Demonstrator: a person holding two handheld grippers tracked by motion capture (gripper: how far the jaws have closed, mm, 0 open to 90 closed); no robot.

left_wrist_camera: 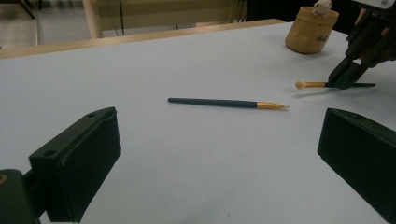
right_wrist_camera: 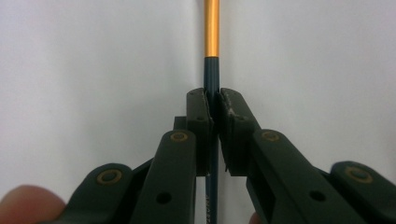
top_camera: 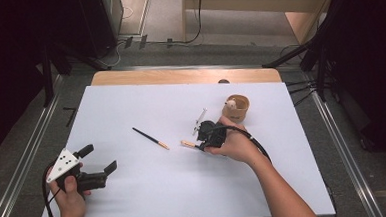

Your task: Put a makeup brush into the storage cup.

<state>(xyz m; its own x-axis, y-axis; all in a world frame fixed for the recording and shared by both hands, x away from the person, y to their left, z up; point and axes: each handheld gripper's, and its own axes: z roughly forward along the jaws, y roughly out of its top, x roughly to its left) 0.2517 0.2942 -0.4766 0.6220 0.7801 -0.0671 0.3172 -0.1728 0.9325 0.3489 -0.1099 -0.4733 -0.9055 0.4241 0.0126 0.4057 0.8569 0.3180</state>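
Left gripper (top_camera: 99,158), near left of the table (top_camera: 150,191), jaws wide apart, holding nothing. Right gripper (right_wrist_camera: 213,109) sits clamped on a dark brush (right_wrist_camera: 211,77) with a gold ferrule, low over the table just left of the tan holder (top_camera: 237,107). A second brush (left_wrist_camera: 226,103) lies loose mid-table, well apart from both grippers. We judge the step is carrying the gripped brush to the holder: we keep the clamp firm, tip the brush upright before reaching the rim, and lower it in without nudging the holder.
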